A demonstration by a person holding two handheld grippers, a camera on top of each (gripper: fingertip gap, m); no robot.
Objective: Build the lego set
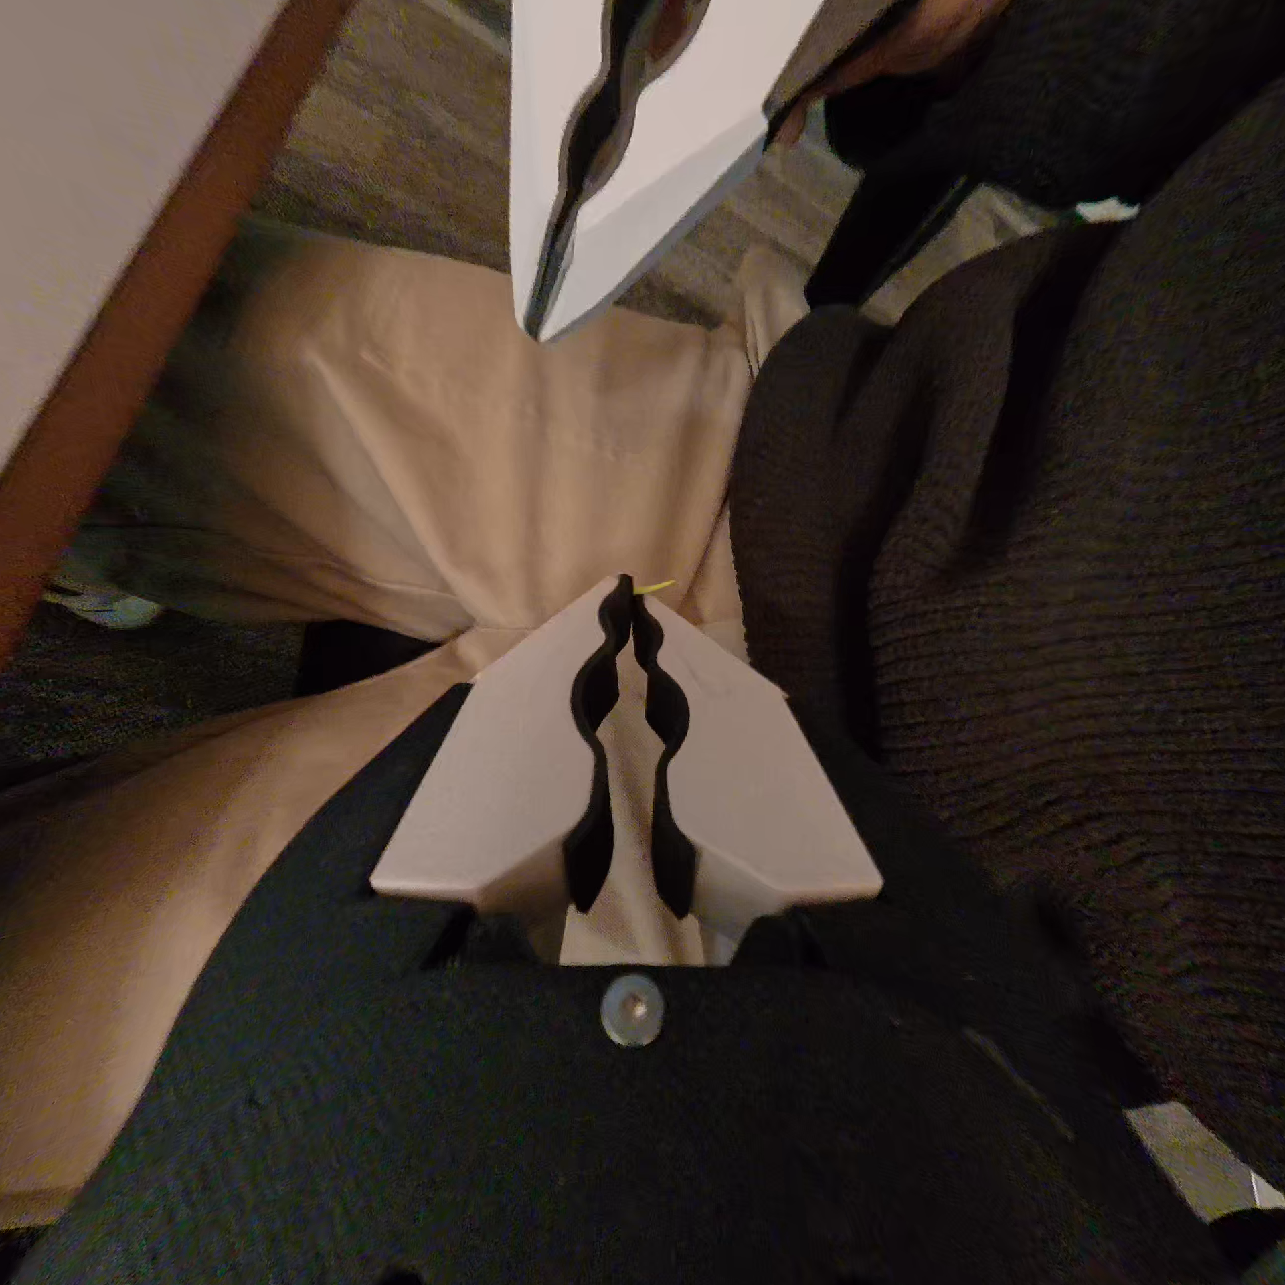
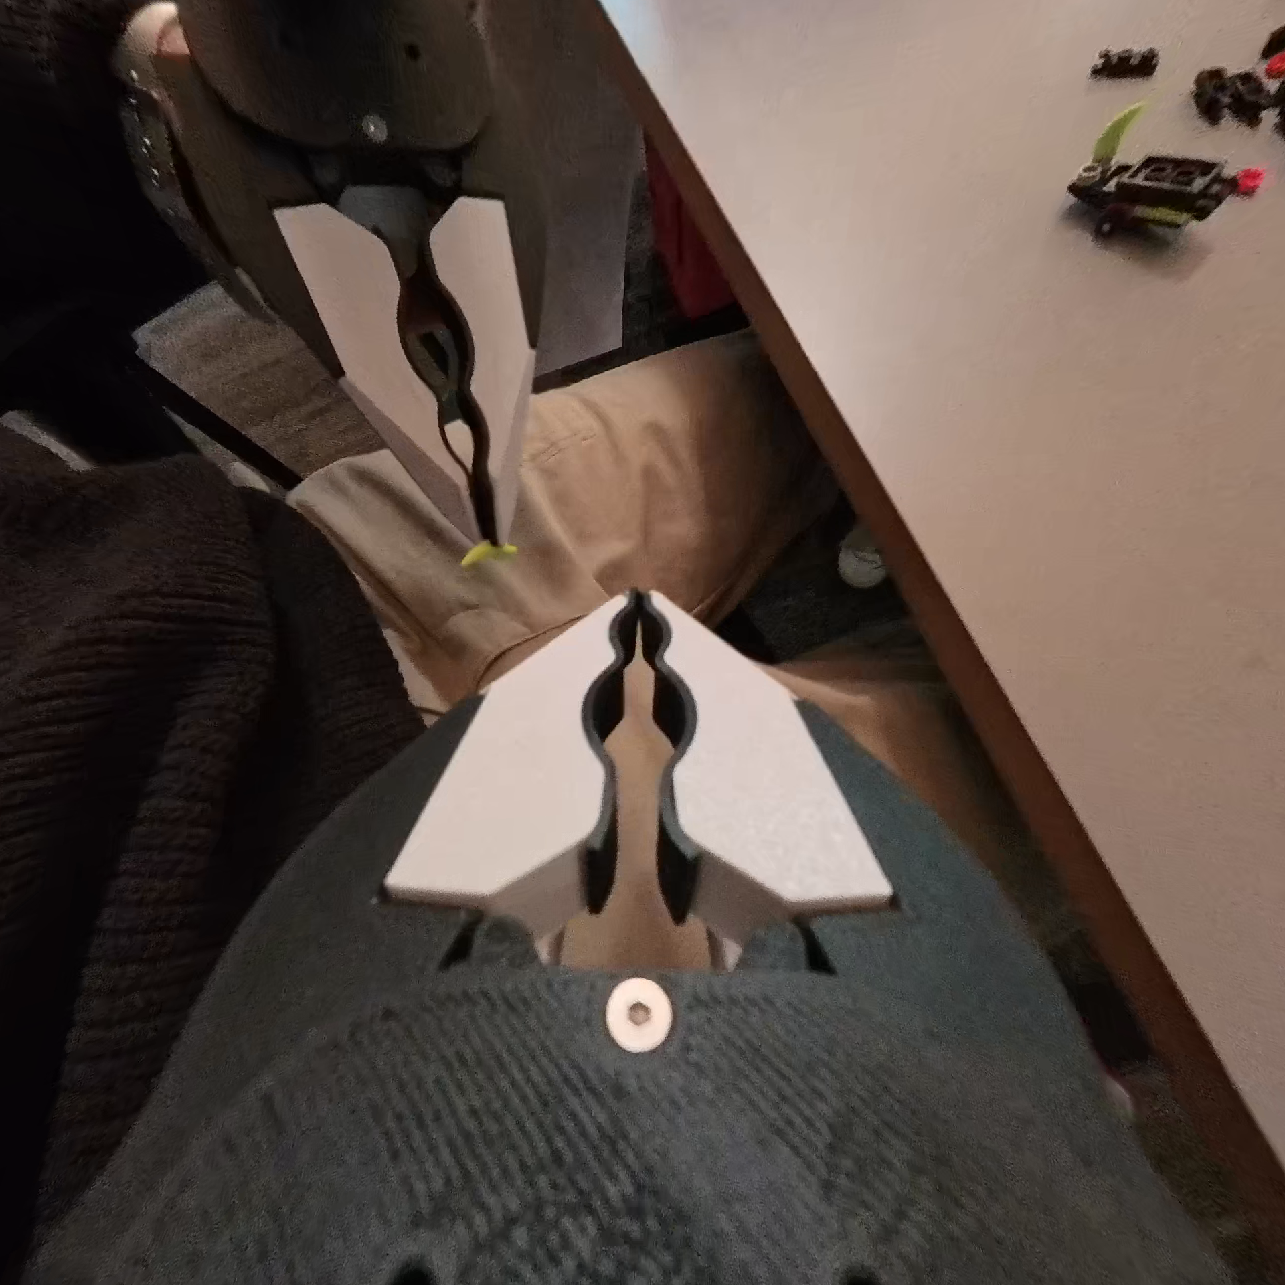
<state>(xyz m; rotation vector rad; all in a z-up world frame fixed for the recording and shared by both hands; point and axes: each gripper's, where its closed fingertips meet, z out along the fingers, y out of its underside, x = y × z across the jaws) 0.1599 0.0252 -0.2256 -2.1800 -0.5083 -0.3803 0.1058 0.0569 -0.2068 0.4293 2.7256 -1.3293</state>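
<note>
A small lime-green piece [image 2: 489,553] is pinched crosswise in the left gripper [image 2: 495,539], over the lap, while the right gripper [image 2: 636,598], closed and empty, is pointed just below it, the black model [image 2: 1154,186] left upper right on the table [image 2: 973,487].

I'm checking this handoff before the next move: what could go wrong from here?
1. The left gripper pinches the lime piece only at its tip, above the person's lap and off the table; it could slip and drop.
2. The right gripper is shut and empty, so it could knock the piece.
</note>
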